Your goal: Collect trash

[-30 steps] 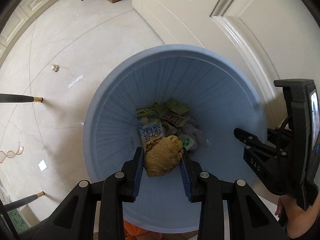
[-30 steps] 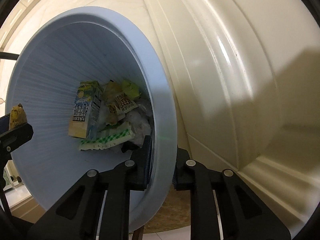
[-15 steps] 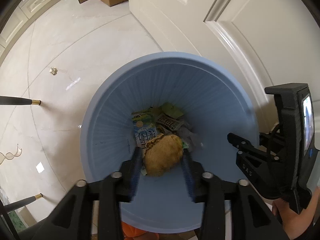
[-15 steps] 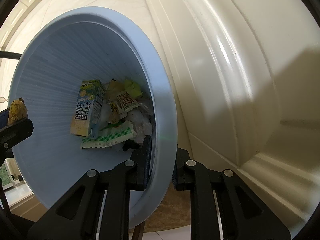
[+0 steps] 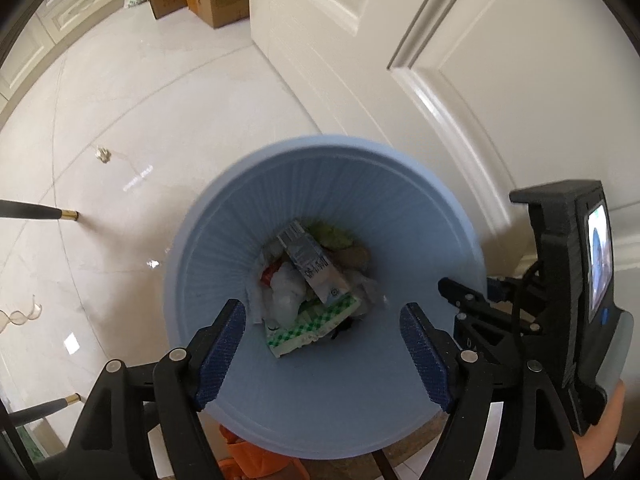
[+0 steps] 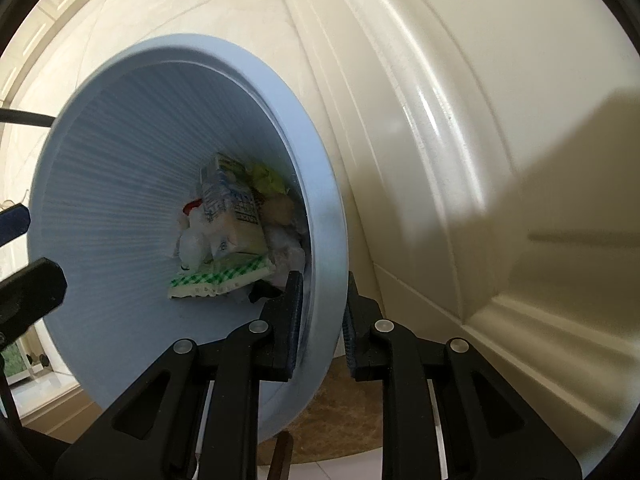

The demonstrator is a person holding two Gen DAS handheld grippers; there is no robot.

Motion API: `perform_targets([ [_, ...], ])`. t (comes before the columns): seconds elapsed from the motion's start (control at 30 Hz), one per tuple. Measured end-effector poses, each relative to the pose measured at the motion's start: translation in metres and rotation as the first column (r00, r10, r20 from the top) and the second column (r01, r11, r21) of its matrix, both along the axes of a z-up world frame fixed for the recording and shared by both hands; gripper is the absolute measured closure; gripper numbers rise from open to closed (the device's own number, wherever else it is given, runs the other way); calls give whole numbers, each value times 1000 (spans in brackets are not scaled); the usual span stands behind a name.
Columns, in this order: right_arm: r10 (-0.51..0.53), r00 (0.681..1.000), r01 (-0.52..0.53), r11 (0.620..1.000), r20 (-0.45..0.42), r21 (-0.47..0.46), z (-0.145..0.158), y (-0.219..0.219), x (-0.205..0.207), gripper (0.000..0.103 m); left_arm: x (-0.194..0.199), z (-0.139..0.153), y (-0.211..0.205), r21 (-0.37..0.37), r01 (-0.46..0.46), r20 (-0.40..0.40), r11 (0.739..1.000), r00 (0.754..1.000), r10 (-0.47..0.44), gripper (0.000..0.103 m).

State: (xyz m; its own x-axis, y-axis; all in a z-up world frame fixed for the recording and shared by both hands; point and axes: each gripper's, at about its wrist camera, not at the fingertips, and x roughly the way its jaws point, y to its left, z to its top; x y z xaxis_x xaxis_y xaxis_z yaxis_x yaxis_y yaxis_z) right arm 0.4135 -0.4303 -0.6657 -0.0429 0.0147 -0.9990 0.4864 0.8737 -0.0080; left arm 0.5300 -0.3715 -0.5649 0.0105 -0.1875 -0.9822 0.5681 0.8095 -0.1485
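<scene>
Blue plastic forms the bin (image 5: 240, 240), which is tilted beside a white door (image 5: 460, 40). The bin's rim is pinched between the fingers of the right gripper (image 6: 322, 312). The left gripper (image 5: 322, 344) is held over the bin mouth, fingers spread and holding nothing. Trash is seen at the bin bottom: a milk carton (image 5: 310, 262), a green checked wrapper (image 5: 310, 328), white crumpled paper (image 5: 286, 292) and a brown lump (image 5: 354, 254). One scrap (image 5: 103, 155) lies on the floor, far left.

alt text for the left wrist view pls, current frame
The left gripper hangs open and empty over a blue trash bin holding a carton, a green checked wrapper and crumpled paper. The right gripper is at the bin's right rim, and a small scrap lies on the floor.
</scene>
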Motion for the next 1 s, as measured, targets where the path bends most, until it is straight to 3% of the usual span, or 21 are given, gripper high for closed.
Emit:
perform_targets([
  [0.13, -13, 1000, 13, 1000, 19, 4, 22, 3, -3, 79, -3, 22, 2, -41, -3, 20, 999, 1000, 4, 27],
  [0.3, -25, 995, 22, 999, 98, 24, 70, 10, -5, 77, -15, 76, 20, -87, -14, 81, 996, 997, 21, 27],
  [0.4, -20, 989, 16, 999, 147, 29, 105, 14, -6, 54, -31, 116, 35, -98, -23, 148, 995, 988, 37, 27],
  [0.43, -17, 986, 12, 999, 165, 34, 118, 16, -7, 37, -36, 128, 42, -102, -27, 165, 994, 985, 44, 27],
  [0.47, -10, 981, 3, 999, 194, 35, 136, 20, -9, 33, -43, 142, 47, -105, -35, 181, 994, 982, 54, 27],
  [0.57, 19, 969, -25, 999, 245, 23, 177, 32, -19, 32, -73, 182, 64, -127, -51, 238, 991, 968, 80, 27],
  [0.6, 24, 962, -31, 999, 271, 21, 191, 36, -22, 30, -85, 198, 70, -138, -56, 264, 989, 960, 92, 27],
  [0.67, 52, 944, -53, 999, 325, -7, 229, 49, -34, 17, -108, 227, 81, -162, -63, 303, 985, 947, 110, 27],
  [0.8, 109, 901, -88, 994, 421, -69, 297, 78, -57, 15, -159, 283, 104, -190, -61, 394, 980, 910, 133, 27],
  [0.87, 145, 877, -111, 989, 459, -101, 325, 93, -68, 6, -191, 316, 119, -214, -51, 459, 976, 876, 147, 27],
  [1.0, 190, 821, -138, 981, 539, -136, 376, 123, -89, 5, -252, 373, 151, -256, -60, 560, 965, 804, 199, 21],
])
